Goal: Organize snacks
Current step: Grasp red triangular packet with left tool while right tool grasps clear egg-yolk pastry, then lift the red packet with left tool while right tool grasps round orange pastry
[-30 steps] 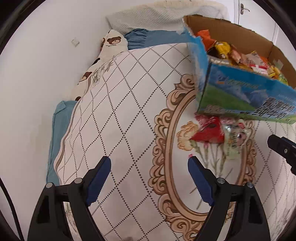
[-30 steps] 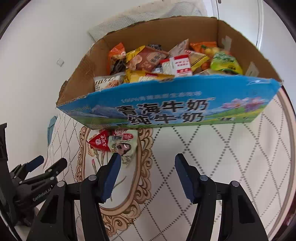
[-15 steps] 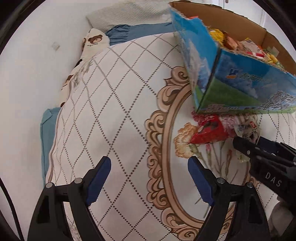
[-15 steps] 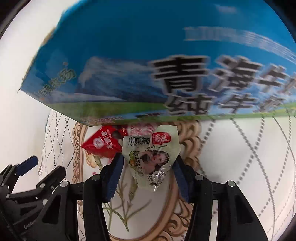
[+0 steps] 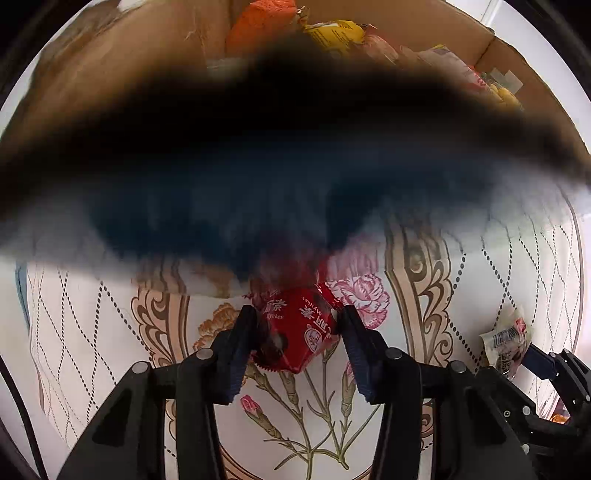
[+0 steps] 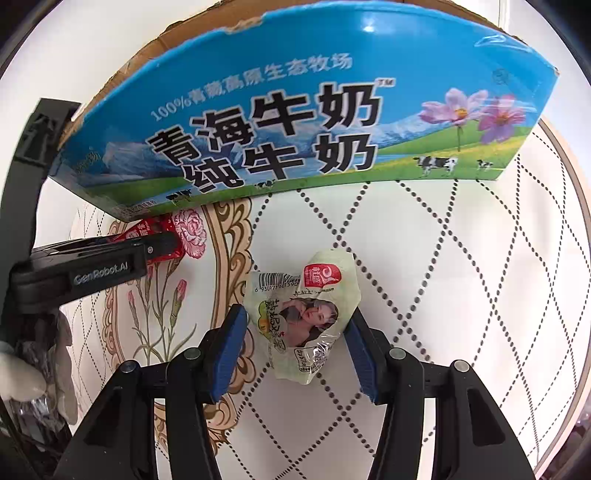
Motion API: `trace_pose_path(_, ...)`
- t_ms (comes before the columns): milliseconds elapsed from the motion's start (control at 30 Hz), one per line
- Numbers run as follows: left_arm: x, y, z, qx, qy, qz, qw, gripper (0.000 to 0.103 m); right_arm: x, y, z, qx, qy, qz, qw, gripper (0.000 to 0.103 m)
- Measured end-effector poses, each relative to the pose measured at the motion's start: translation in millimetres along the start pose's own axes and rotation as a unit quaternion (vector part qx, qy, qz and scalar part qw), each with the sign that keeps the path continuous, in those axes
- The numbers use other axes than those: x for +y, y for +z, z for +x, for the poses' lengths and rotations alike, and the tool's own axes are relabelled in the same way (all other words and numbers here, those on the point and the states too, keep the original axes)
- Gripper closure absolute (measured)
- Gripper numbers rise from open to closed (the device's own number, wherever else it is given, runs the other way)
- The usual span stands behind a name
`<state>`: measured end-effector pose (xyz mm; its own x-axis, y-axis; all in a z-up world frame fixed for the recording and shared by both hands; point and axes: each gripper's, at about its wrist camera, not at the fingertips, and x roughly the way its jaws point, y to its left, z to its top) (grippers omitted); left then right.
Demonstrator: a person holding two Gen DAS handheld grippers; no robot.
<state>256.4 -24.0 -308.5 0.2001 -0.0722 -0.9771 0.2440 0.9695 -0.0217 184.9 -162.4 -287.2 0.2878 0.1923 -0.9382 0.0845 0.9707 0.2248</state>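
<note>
A red snack packet (image 5: 299, 325) lies on the patterned cloth at the foot of the blue milk carton box (image 6: 295, 122). My left gripper (image 5: 295, 317) is closing on it, and both pads touch its sides. The right wrist view shows that gripper (image 6: 166, 243) from the side, on the red packet (image 6: 147, 230). My right gripper (image 6: 297, 317) is shut on a pale green snack packet (image 6: 306, 317), a little in front of the box. That packet (image 5: 504, 338) also shows at the right edge of the left wrist view. Several snacks (image 5: 332, 33) fill the box.
The white cloth (image 6: 443, 258) has a dotted diamond pattern and an ornate oval with carnations (image 5: 317, 424). The box's near wall is a dark blur across the upper part of the left wrist view. A gloved hand (image 6: 18, 373) holds the left gripper.
The left gripper has moved right and down to the box's foot and closed around the red packet. The right gripper has closed on the green packet and drawn it away from the box.
</note>
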Motion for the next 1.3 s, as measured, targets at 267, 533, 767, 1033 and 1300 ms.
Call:
trace_pose_path(267, 4, -72, -14, 0.038, -0.046, -0.038, 0.9974, 0.062, -3, -20, -7, 0.023, 0.016, -0.013, 1.000, 0.046)
trace_pose_path(533, -15, -121, 10, 0.092, -0.073, -0.056, 0.9915, 0.060, -10, -65, -4, 0.063, 0.015, -0.039, 0.997, 0.046)
trace_pose_path(767, -24, -110, 21, 0.090, -0.053, -0.056, 0.9930, 0.061, -5, -62, 18, 0.074, 0.003, -0.048, 0.996, 0.045)
trace_pose_path(1033, -40, -111, -22, 0.074, -0.063, -0.062, 0.9933, 0.063, -6, -60, 6, 0.063, 0.026, -0.051, 0.996, 0.049)
trace_pose_path(1300, -75, -66, -108, 0.008, -0.129, -0.062, 0.9898, 0.063, -26, -35, -64, 0.012, 0.089, -0.026, 0.996, 0.049)
